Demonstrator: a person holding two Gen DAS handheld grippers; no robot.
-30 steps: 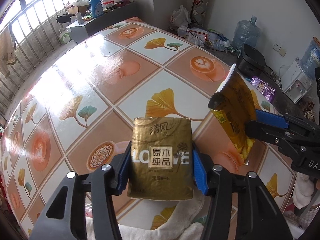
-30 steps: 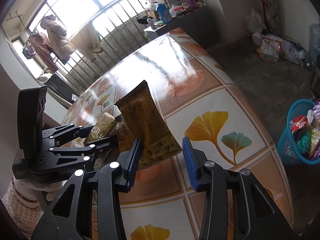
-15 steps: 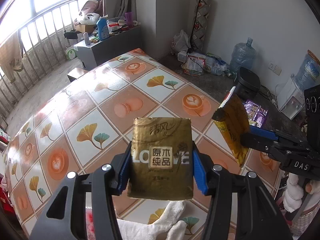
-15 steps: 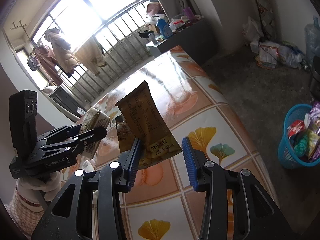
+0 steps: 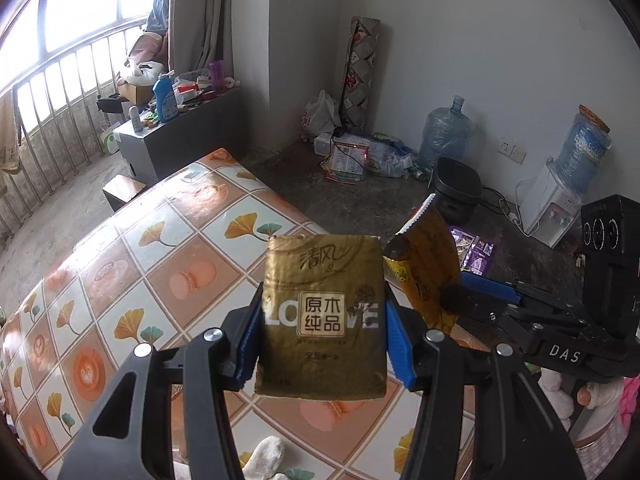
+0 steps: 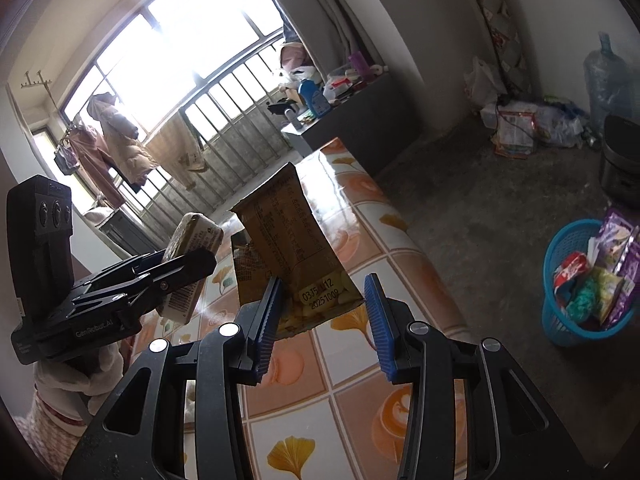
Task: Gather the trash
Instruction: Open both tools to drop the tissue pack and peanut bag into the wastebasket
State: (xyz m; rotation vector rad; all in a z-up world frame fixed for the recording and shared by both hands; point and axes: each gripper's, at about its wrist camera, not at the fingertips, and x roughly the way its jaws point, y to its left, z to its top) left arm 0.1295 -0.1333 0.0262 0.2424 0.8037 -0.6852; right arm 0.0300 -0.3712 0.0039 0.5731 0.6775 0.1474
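Partly hidden by left fingers (image 5: 324, 336): clamped tissue pack (image 5: 322, 316); right fingers' (image 6: 324, 312) grip on snack wrapper (image 6: 288, 248) unclear

Tiled-pattern table (image 5: 132, 280) — white cloth (image 5: 262, 456) on it

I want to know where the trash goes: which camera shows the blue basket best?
The right wrist view: the blue basket stands on the floor beside the table, already holding wrappers. The left wrist view does not show it.

Gold tissue pack (image 5: 322, 320): upright, clamped at both sides, held above table. Yellow snack wrapper (image 6: 292, 248): opened, crumpled, tilted, held aloft.
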